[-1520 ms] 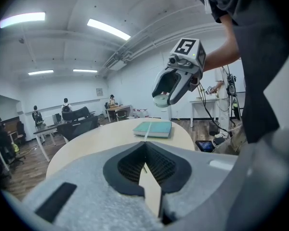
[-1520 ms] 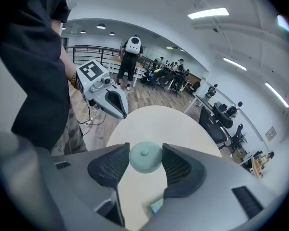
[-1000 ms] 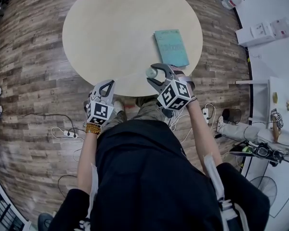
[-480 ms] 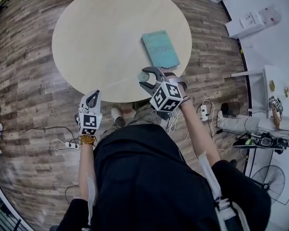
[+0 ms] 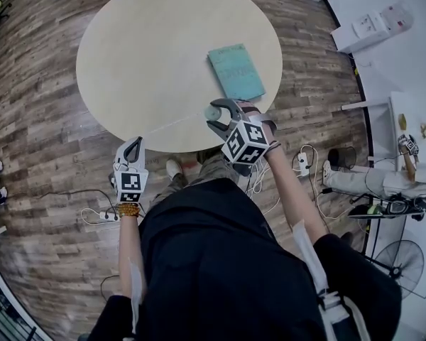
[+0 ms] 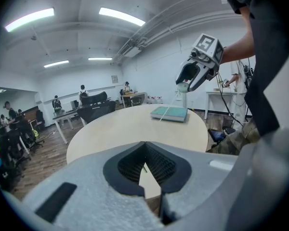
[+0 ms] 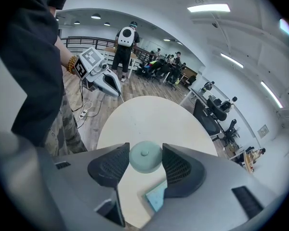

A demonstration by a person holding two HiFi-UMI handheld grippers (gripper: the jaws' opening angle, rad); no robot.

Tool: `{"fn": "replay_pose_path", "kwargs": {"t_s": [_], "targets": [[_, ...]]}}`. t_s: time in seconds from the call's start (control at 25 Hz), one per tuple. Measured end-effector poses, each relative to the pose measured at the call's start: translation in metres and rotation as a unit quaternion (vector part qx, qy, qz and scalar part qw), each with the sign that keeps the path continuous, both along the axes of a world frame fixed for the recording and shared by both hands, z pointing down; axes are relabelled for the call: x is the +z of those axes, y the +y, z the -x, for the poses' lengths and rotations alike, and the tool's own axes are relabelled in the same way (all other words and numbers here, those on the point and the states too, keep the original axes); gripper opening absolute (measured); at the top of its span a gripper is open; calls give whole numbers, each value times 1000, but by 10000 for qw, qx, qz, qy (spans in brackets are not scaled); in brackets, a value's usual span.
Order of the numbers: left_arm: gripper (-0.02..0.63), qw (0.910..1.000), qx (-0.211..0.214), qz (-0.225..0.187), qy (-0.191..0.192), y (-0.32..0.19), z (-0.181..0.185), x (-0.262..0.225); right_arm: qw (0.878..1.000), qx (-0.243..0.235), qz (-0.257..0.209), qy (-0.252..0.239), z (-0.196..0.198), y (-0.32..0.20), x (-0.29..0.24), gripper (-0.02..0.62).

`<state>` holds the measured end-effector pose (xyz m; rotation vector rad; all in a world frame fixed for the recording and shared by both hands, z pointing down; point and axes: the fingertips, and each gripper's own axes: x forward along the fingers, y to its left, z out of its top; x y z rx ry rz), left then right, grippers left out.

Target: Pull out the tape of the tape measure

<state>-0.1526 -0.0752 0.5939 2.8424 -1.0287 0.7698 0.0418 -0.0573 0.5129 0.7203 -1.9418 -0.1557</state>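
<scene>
A round pale-green tape measure (image 5: 214,110) hangs just above the near edge of the round beige table (image 5: 149,55), and my right gripper (image 5: 215,114) is shut on it. In the right gripper view the case (image 7: 145,156) sits between both pads. A thin white tape (image 5: 174,124) runs from it leftwards to my left gripper (image 5: 133,142), which is shut on the tape's end off the table's edge. The left gripper view shows that gripper (image 6: 145,144) with its jaws together, and the tape (image 6: 169,109) leading up to the right gripper (image 6: 189,81).
A teal book (image 5: 236,71) lies on the table's right side, beyond the tape measure. Cables and a power strip (image 5: 108,216) lie on the wooden floor below my left hand. White furniture (image 5: 373,23) stands at the right. Office chairs and people are far behind.
My left gripper has moved left, away from the tape measure and off the table's edge, and the drawn tape is longer. The right gripper has kept its place with the case.
</scene>
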Motion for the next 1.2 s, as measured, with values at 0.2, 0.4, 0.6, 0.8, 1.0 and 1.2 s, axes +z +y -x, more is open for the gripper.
{"fn": "replay_pose_path", "kwargs": {"t_s": [0.2, 0.4, 0.6, 0.8, 1.0, 1.2], "targets": [[11, 9999, -144, -1, -34, -3, 9, -2, 10000, 45, -17, 26, -5, -2, -1, 215], [11, 9994, -332, 53, -39, -7, 20, 1, 9999, 103, -40, 58, -10, -6, -3, 215], [11, 9990, -445, 94, -51, -5, 30, 3, 9998, 178, -2, 85, -17, -2, -2, 215], [11, 9986, -516, 105, -33, -6, 30, 4, 9998, 165, -69, 92, -17, -5, -3, 215], [11, 9984, -548, 121, -94, -1, 27, 5, 9998, 146, -88, 71, -19, 2, -3, 215], [11, 9986, -492, 177, -73, 3, 19, 7, 9999, 80, -91, 36, -16, 4, -3, 215]]}}
